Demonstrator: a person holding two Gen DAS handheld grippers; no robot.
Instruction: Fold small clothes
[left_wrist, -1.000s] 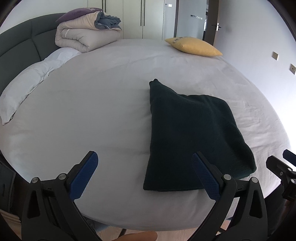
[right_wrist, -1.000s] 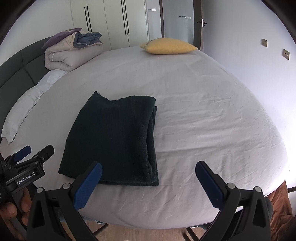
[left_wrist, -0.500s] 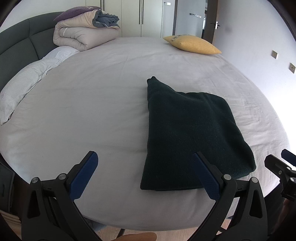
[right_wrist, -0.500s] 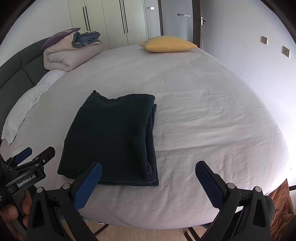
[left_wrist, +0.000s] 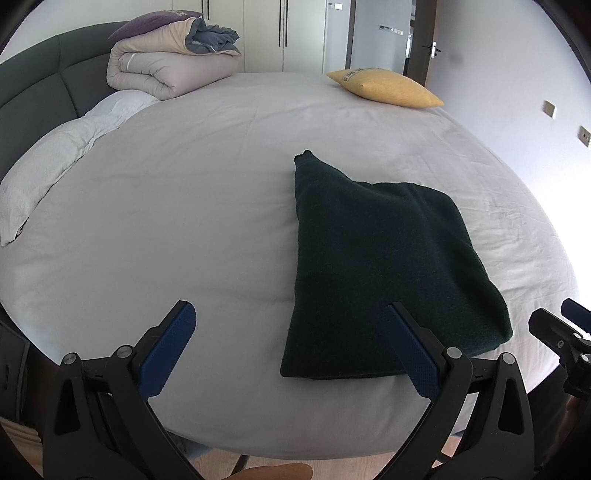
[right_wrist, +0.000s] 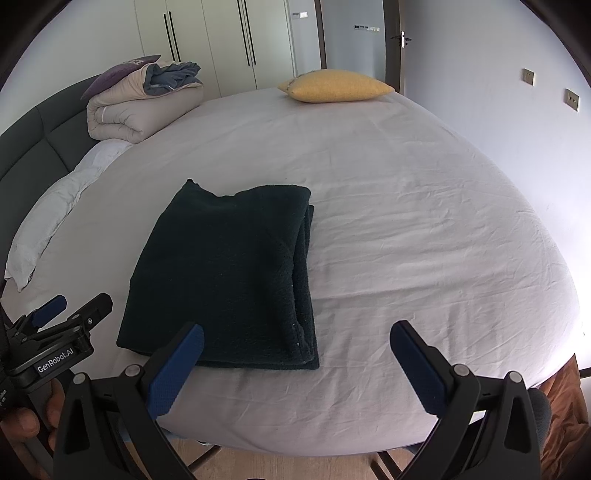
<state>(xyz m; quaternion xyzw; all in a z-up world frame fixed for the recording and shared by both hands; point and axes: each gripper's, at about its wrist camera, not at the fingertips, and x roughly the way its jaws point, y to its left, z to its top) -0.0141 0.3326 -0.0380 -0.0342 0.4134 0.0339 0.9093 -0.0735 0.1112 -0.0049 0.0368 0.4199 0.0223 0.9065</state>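
Dark green knit garment (left_wrist: 388, 273) lies folded into a compact rectangle on the bed (left_wrist: 203, 206), toward the near right edge as the left wrist view has it. One far corner pokes up in a small point; otherwise the top face is flat. Left hand-held gripper (left_wrist: 295, 343) hangs off the near bed edge, jaws spread wide, nothing between them, its right finger overlapping the garment's near edge in the picture only. Right hand-held gripper's tip shows at the far right, clear of the cloth.

Right wrist view: same garment (right_wrist: 225, 280) sits near left, stacked layers visible along its right side, edges roughly aligned. Right hand-held gripper (right_wrist: 295, 354) is released and empty, held back from the near edge. Left hand-held gripper (right_wrist: 55, 332) at near left, apart from the cloth.

Judgement: folding of this piece looks finished; no other small clothes in sight. Folded duvet (right_wrist: 144, 107) and yellow cushion (right_wrist: 336, 86) lie far off.
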